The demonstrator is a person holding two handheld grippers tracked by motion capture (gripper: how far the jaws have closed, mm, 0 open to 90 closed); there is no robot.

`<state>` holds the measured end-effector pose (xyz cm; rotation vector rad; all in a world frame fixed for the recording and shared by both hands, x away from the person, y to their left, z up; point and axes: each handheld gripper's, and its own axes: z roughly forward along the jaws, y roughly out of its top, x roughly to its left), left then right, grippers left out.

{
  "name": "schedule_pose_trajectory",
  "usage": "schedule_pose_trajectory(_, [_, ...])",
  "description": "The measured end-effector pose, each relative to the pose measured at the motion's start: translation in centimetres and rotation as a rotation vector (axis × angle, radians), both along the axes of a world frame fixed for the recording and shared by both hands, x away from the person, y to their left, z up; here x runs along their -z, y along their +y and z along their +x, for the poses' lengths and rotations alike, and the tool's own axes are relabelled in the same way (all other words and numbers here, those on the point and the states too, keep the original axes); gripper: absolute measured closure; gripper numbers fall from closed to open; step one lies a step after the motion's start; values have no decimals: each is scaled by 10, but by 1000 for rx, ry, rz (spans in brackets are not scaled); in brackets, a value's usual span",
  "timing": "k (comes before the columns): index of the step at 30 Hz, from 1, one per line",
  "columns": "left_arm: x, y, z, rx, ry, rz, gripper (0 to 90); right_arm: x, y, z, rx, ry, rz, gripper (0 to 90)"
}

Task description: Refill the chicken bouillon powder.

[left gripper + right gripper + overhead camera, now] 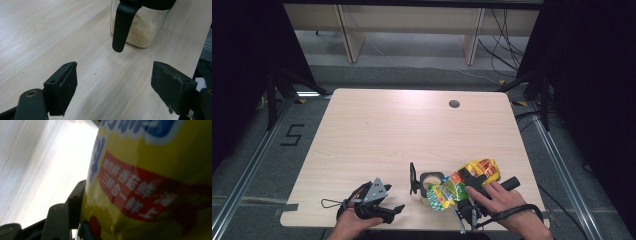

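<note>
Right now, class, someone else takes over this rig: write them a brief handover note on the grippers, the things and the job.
Left gripper: open, empty, low at the table's near edge, jaws aimed at the jar.
Right gripper: shut on the yellow packet, tilted over the jar's mouth.
Glass jar: upright near the front edge, granules in its bottom, black lid up.
Done: packet gripped, brought to the jar.
Left: probably pouring, then closing the lid.
</note>
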<state>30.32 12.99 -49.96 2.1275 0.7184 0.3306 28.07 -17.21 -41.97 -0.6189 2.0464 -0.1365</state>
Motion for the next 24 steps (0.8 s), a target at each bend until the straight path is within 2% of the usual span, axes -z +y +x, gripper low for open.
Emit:
schedule_pose_trajectory(2, [0, 0, 1, 0, -1, -5, 208, 0, 3, 0, -12, -5, -15, 421])
schedule_pose_trajectory(5, [0, -2, -1, -1, -2, -28, 207, 0, 3, 0, -16, -1, -10, 422])
schedule_pose_trajectory(9, [-1, -1, -1, 9, -2, 0, 208, 0, 1, 0, -10, 1, -12, 422])
schedule_pose_trajectory(13, [0, -1, -1, 2, -1, -16, 208, 2, 2, 0, 1, 7, -14, 422])
schedule_pose_trajectory(14, [0, -1, -1, 2, -4, -10, 208, 2, 1, -1, 10, 8, -7, 422])
schedule_pose_trajectory(15, [0, -1, -1, 9, -1, -9, 208, 1, 2, 2, -22, 5, -18, 422])
schedule_pose_trajectory(17, [-1, -1, 0, 12, -12, -6, 208, 1, 0, 1, -1, 2, -8, 422])
schedule_pose_trajectory(22, [0, 0, 0, 14, -6, 9, 208, 0, 1, 2, -8, 3, -10, 422])
schedule_pose_trajectory(23, [0, -2, 0, 2, 3, -7, 208, 3, 4, 0, 14, -19, -36, 422])
schedule_pose_trajectory(24, [0, -1, 0, 5, 2, 7, 208, 1, 6, -1, 14, -33, -56, 422])
